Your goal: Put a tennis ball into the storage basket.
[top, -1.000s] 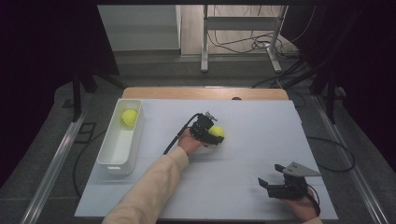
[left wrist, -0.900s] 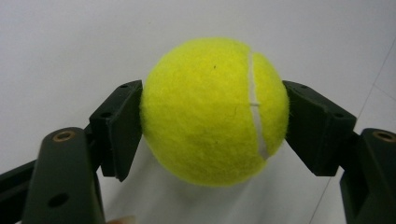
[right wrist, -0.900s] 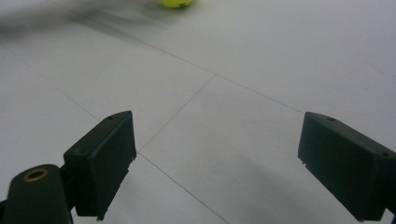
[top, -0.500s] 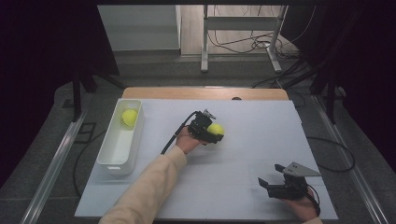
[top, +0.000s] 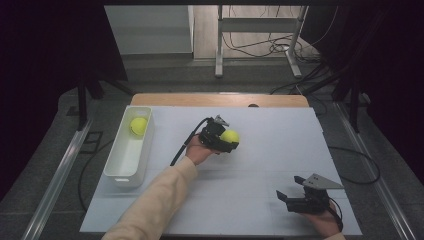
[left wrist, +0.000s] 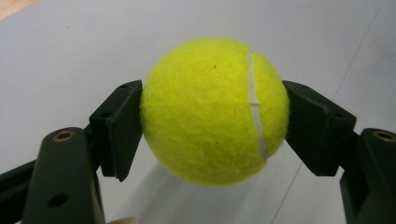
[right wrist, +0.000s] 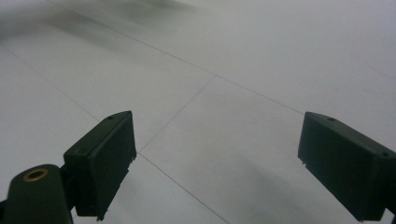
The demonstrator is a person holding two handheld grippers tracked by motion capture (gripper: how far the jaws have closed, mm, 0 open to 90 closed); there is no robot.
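A yellow tennis ball (left wrist: 215,112) sits between the two black pads of my left gripper (left wrist: 212,116), which is shut on it. The ball hangs a little above the white tabletop, with its shadow beneath it. In the high view this ball (top: 230,136) and the left gripper (top: 226,141) are near the middle of the table, with a hand in a cream sleeve behind them. A second tennis ball (top: 138,125) lies at the far end of the white bin (top: 125,175). My right gripper (top: 289,196) rests low at the front right, open with nothing in it, and the right gripper view (right wrist: 217,140) shows its jaws wide apart.
The white table sheet (top: 260,160) has thin seam lines across it. The bin stands along the left edge. A black cable (top: 185,142) trails from the left gripper toward the front left. Beyond the far edge is a wooden strip, then floor with cables.
The left gripper has lifted the ball slightly off the table and drifted a little toward the left. The right gripper has stayed put.
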